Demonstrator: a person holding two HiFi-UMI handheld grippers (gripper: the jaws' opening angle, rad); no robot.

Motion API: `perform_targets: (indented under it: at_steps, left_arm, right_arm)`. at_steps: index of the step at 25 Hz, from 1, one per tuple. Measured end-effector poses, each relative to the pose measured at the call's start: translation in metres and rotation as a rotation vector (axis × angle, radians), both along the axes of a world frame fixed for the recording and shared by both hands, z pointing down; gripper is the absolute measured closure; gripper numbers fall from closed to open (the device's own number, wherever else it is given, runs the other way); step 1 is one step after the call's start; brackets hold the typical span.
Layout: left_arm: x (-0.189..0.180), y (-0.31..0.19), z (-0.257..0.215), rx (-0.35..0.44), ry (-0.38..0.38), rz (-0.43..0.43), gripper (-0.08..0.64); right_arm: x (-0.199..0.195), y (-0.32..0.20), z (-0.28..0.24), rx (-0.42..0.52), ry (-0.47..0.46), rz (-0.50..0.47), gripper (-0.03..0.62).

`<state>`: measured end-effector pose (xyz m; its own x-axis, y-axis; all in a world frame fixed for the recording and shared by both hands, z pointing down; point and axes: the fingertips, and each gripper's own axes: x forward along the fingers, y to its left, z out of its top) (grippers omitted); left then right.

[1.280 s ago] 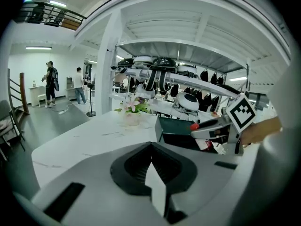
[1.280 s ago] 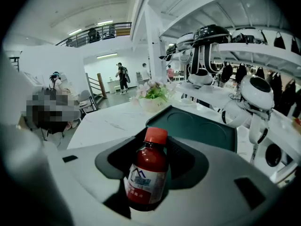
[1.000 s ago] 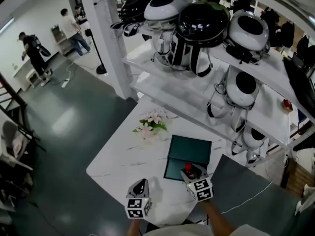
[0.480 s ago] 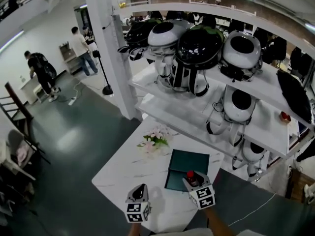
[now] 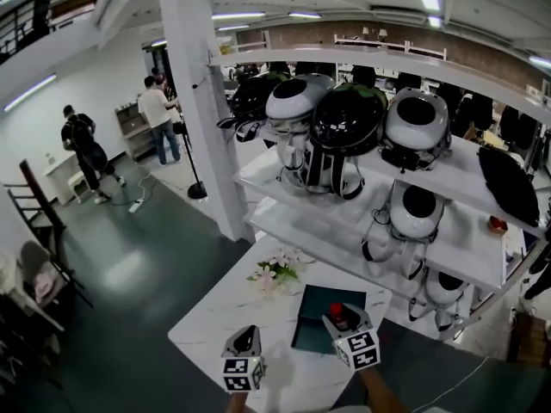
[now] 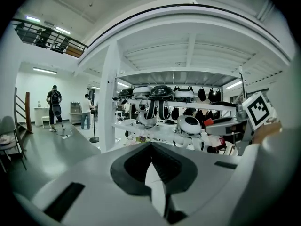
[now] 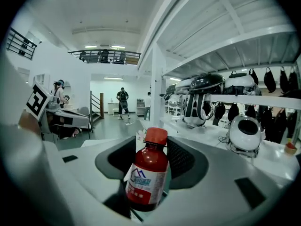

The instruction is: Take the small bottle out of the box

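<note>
Two grippers in frame. Right gripper jaws pinched the bottle by its body: red cap up, label facing the camera, slightly tilted. Left gripper jaws were pressed together at the tips with nothing between them. In the head view the bottle sat over the right side of the green box, held up out of it. The left gripper hung left of the box, over the white table. Flowers lay just past the box's far left corner. Shelves of helmets stood beyond the box. Two people stood far off, beyond and left of the box.
</note>
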<state>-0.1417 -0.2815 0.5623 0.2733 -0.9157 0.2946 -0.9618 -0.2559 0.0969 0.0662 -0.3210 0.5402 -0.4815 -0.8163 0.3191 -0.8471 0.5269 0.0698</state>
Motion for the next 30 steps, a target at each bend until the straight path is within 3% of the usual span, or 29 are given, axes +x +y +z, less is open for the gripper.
perform_targets:
  at_steps: [9,30]
  left_arm:
    - [-0.006,0.0,-0.019,0.064,-0.02,-0.004,0.541]
    - [0.0,-0.001,-0.026,0.066,-0.008,0.013,0.541]
  right_arm:
    - [-0.003,0.007,-0.018,0.048,-0.006,0.001,0.371]
    - [-0.005,0.009,-0.018,0.043,0.005,0.006,0.371]
